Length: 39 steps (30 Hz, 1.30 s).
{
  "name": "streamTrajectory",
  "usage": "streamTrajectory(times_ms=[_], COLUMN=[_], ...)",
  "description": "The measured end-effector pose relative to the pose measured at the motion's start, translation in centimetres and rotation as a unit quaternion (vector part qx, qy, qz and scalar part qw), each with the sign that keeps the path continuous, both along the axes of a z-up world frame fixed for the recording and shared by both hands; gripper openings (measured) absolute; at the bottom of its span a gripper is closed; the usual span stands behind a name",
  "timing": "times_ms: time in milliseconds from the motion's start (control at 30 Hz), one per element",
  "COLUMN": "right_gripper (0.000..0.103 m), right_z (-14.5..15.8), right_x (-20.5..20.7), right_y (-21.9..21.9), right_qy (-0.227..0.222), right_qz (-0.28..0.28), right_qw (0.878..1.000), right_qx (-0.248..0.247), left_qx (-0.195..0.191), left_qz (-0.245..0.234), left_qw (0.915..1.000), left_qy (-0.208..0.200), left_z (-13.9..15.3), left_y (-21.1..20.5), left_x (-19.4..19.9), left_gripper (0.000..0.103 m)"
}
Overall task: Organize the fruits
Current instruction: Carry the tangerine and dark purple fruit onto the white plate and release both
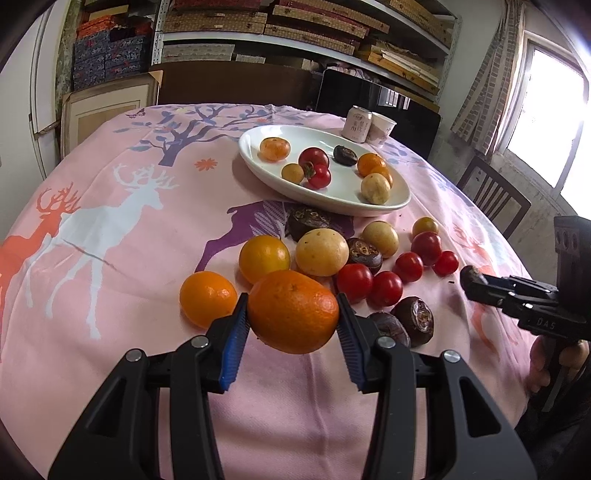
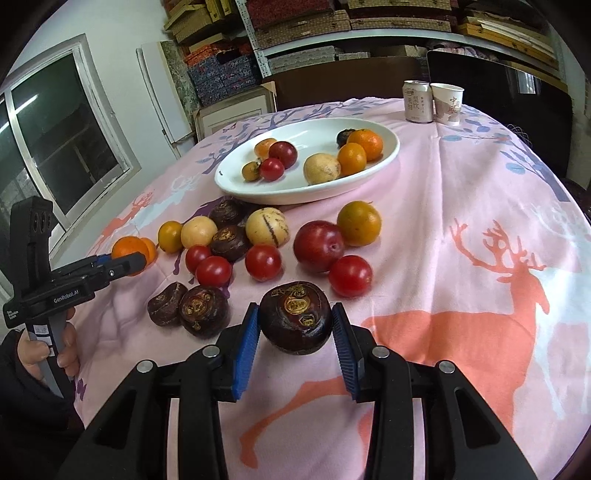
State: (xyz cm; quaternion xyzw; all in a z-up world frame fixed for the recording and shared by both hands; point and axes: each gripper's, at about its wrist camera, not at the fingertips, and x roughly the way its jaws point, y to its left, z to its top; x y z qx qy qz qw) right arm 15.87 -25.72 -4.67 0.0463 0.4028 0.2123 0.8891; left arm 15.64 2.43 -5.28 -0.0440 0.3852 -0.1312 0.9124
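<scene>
Shelves (image 1: 295, 29) full of flat boxes stand behind a round surface (image 1: 129, 258) with a pink cloth that has deer and trees on it.

An orange (image 1: 293, 312) sits between the blue pads of the left tool (image 1: 291, 328), which is clenched on it at the near edge of the fruit pile. The right tool (image 2: 295, 332) is gripping a dark brown bulb (image 2: 295, 317) with gold marks on top; its pads touch both sides. No earlier picture is given, so only this grip can be told.

Near these lie more loose fruit on the cloth: small red tomatoes (image 2: 263, 261), a big red plum (image 2: 319, 245), pale yellow round fruit (image 1: 321, 252), more oranges (image 1: 208, 298) and more dark bulbs (image 2: 203, 310). They sit close together, many touching.

Past the pile is a white oval dish (image 2: 229, 181). It holds a few oranges, two tomatoes, a yellow fruit and one dark bulb.

Behind the dish, at the far edge, a can (image 2: 417, 101) and a paper cup (image 2: 447, 103) stand upright side by side.

A bright window (image 1: 546, 118) with a curtain is on one side, and a dark chair (image 1: 493, 194) stands by the surface. A hand (image 2: 48, 350) holds the left tool's handle.
</scene>
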Motion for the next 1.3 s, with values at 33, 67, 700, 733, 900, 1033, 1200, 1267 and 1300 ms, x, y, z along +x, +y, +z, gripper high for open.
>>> streamTrajectory(times_ms=[33, 67, 700, 733, 900, 1033, 1200, 1267, 1300], right_gripper=[0.040, 0.040, 0.040, 0.040, 0.040, 0.040, 0.040, 0.043, 0.051], right_z=[0.4, 0.9, 8.3, 8.3, 7.9, 5.9, 2.7, 2.1, 2.0], right_x=[-0.1, -0.1, 7.2, 8.5, 14.3, 18.2, 21.0, 21.3, 21.3], right_y=[-0.7, -1.3, -3.5, -3.1, -0.1, 3.1, 5.6, 6.2, 6.2], right_qy=[-0.005, -0.009, -0.058, -0.054, -0.034, -0.012, 0.021, 0.029, 0.028], right_qz=[-0.008, -0.013, -0.031, -0.031, -0.026, -0.004, 0.005, 0.012, 0.012], right_qw=[1.000, 1.000, 0.996, 0.996, 0.998, 1.000, 1.000, 0.999, 0.999], right_qx=[0.004, 0.008, 0.063, 0.064, 0.044, 0.011, -0.017, -0.018, -0.017], left_qx=[0.002, 0.003, 0.011, 0.014, 0.040, 0.045, 0.044, 0.041, 0.038], left_qz=[0.000, 0.001, -0.036, -0.041, -0.063, -0.069, -0.056, -0.053, -0.051], left_qw=[1.0000, 1.0000, 0.9990, 0.9989, 0.9972, 0.9961, 0.9955, 0.9953, 0.9957], left_qy=[0.000, 0.000, -0.024, -0.020, -0.001, 0.032, 0.063, 0.070, 0.067], left_z=[0.0, 0.1, 5.6, 5.6, 4.3, 2.2, 0.2, -0.3, -0.2], left_y=[0.0, -0.1, -4.2, -4.9, -8.5, -9.9, -9.8, -9.7, -9.5], left_x=[0.0, 0.0, 6.5, 7.7, 11.9, 14.7, 16.7, 17.0, 16.9], left_gripper=[0.045, 0.045, 0.045, 0.045, 0.045, 0.045, 0.045, 0.050, 0.054])
